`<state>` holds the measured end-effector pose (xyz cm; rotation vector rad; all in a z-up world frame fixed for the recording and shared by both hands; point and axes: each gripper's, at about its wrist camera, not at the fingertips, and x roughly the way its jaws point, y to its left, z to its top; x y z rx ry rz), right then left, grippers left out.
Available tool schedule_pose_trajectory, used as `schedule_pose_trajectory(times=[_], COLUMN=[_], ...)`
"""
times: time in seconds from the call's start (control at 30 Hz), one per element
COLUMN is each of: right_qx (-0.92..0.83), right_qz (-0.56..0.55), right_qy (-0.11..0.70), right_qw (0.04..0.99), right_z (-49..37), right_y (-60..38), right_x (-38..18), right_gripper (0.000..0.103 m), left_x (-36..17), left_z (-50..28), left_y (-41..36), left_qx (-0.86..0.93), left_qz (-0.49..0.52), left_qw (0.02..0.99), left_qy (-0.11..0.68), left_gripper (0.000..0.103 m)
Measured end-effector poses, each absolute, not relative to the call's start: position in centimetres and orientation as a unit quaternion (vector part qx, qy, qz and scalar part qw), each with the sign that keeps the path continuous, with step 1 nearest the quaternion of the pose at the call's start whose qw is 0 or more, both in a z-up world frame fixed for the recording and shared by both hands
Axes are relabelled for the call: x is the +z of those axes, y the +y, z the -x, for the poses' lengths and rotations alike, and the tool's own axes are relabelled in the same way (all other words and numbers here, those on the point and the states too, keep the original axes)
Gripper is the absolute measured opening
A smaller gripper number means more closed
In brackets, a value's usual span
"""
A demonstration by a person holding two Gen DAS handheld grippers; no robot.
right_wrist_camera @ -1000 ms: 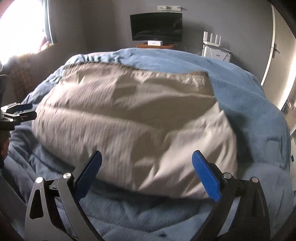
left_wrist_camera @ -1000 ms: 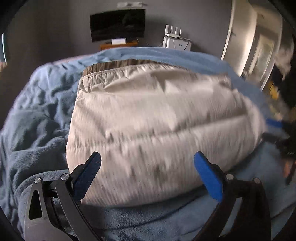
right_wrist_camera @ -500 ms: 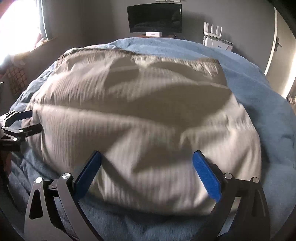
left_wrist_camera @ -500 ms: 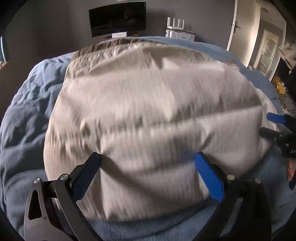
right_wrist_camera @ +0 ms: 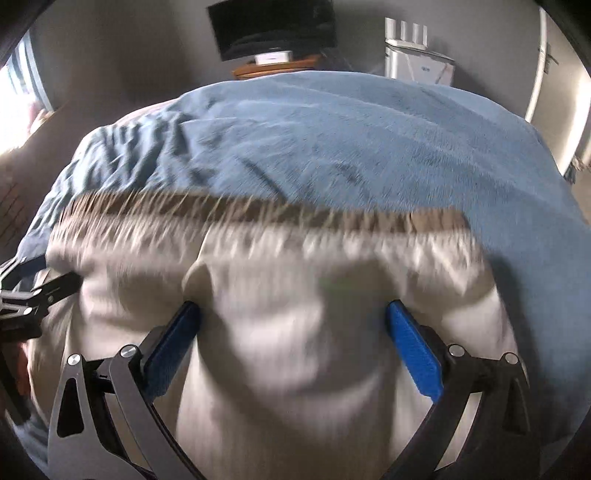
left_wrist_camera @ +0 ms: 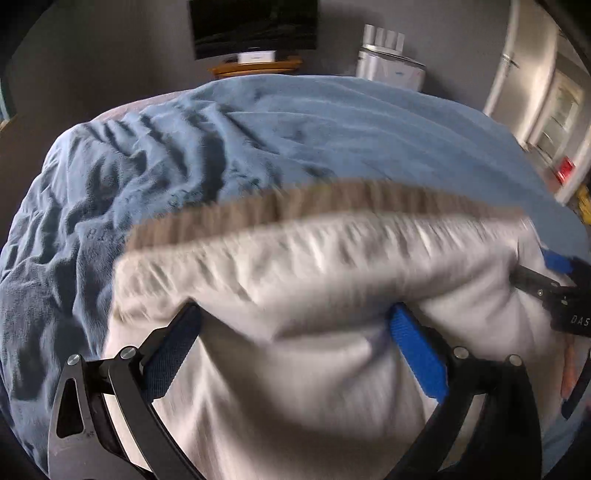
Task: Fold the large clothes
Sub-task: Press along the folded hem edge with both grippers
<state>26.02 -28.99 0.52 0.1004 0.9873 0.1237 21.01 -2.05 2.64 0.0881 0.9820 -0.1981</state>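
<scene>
A large beige garment (left_wrist_camera: 332, 295) with a brown ribbed waistband (left_wrist_camera: 332, 203) lies on a blue blanket; it also shows in the right wrist view (right_wrist_camera: 295, 295), blurred by motion. My left gripper (left_wrist_camera: 295, 332) is open, its blue pads (left_wrist_camera: 417, 354) wide apart with cloth bulging between them. My right gripper (right_wrist_camera: 291, 328) is open the same way over the cloth. Each gripper shows at the edge of the other's view: the right one (left_wrist_camera: 554, 280), the left one (right_wrist_camera: 40, 291).
The blue blanket (left_wrist_camera: 295, 129) covers the bed beyond the garment. A TV (left_wrist_camera: 255, 26) on a wooden shelf and a white appliance (left_wrist_camera: 391, 62) stand by the grey back wall. A door (left_wrist_camera: 535, 74) is at the right.
Both grippers have moved forward and low over the garment. The waistband now looks much nearer and the garment fills the lower view. The jaws stay wide apart.
</scene>
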Motion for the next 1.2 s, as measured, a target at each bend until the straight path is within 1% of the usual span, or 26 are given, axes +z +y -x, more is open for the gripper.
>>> schedule_pose_trajectory(times=[0.07, 0.17, 0.23, 0.43, 0.77, 1.2], right_qx=[0.051, 0.053, 0.055, 0.052, 0.042, 0.035], right_qz=[-0.065, -0.07, -0.064, -0.056, -0.033, -0.028], right_qy=[0.488, 0.51, 0.513, 0.513, 0.51, 0.505], right_qw=[0.869, 0.856, 0.854, 0.855, 0.858, 0.862], right_z=[-27.9, -29.8, -30.1, -30.4, -29.2, -28.6], right_y=[-29.1, -29.0, -28.8, -28.6, -28.3, -28.0], right_x=[-0.1, -1.8, -2.8, -5.3, -6.2, -6.6], right_gripper=[0.095, 0.095, 0.096, 0.096, 0.096, 0.096], left_x=[2.2, 0.4, -0.8, -3.0, -3.7, -4.1], left_z=[-22.6, -23.6, -24.0, -24.4, -24.1, -24.7], left_y=[-1.7, -2.0, -2.1, -2.5, -3.1, -2.9], left_qx=[-0.088, -0.088, -0.091, -0.088, -0.079, -0.082], left_qz=[-0.026, -0.033, -0.039, -0.047, -0.072, -0.069], left_qw=[0.872, 0.857, 0.846, 0.838, 0.839, 0.842], left_qy=[0.481, 0.506, 0.523, 0.537, 0.534, 0.529], left_gripper=[0.098, 0.098, 0.098, 0.098, 0.099, 0.099])
